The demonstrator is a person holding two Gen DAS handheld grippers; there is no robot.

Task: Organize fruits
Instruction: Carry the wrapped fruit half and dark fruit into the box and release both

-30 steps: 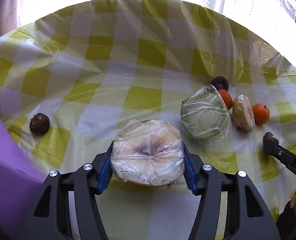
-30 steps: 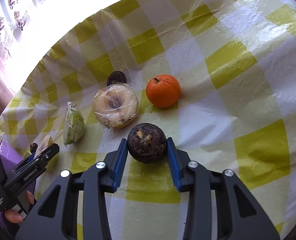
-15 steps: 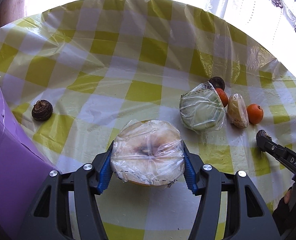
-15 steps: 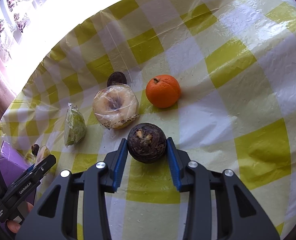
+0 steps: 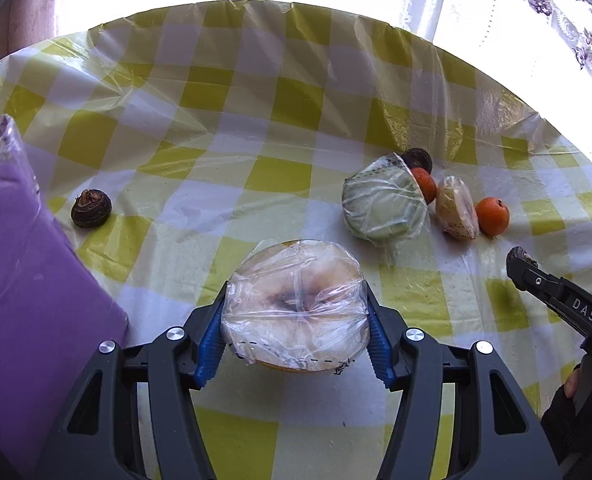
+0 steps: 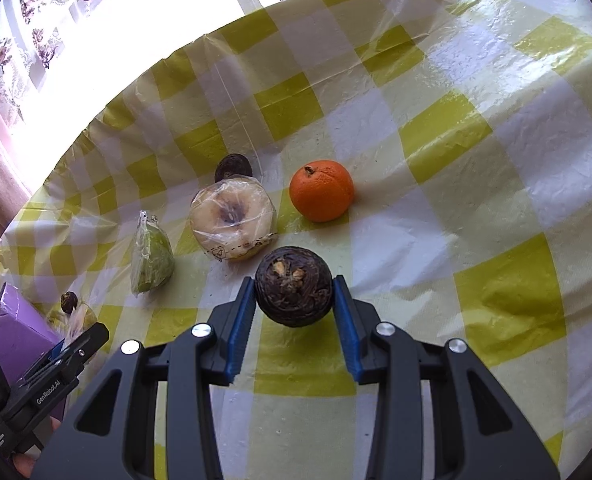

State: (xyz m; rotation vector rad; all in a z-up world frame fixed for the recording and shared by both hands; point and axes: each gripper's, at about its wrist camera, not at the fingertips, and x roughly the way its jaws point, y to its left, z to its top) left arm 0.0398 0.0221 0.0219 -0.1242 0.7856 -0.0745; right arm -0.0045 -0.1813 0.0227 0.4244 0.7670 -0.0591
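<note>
Left tool (image 5: pixel 296 332) clamped on wrapped pale fruit (image 5: pixel 296 308), right tool (image 6: pixel 294 320) clamped on dark round fruit (image 6: pixel 293 286), both near the orange (image 6: pixel 321 190), presumably for grouping.

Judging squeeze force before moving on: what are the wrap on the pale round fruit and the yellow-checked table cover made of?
Clear wrap on the pale round fruit: thin plastic film, glossy and creased. Yellow-and-white checked table cover: likely plastic sheeting; it shines and wrinkles.

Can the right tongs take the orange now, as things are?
Probably not yet. The right tongs are shut on a dark round fruit, so they are occupied. The orange itself lies uncovered on the tablecloth, with a free path beyond.
</note>
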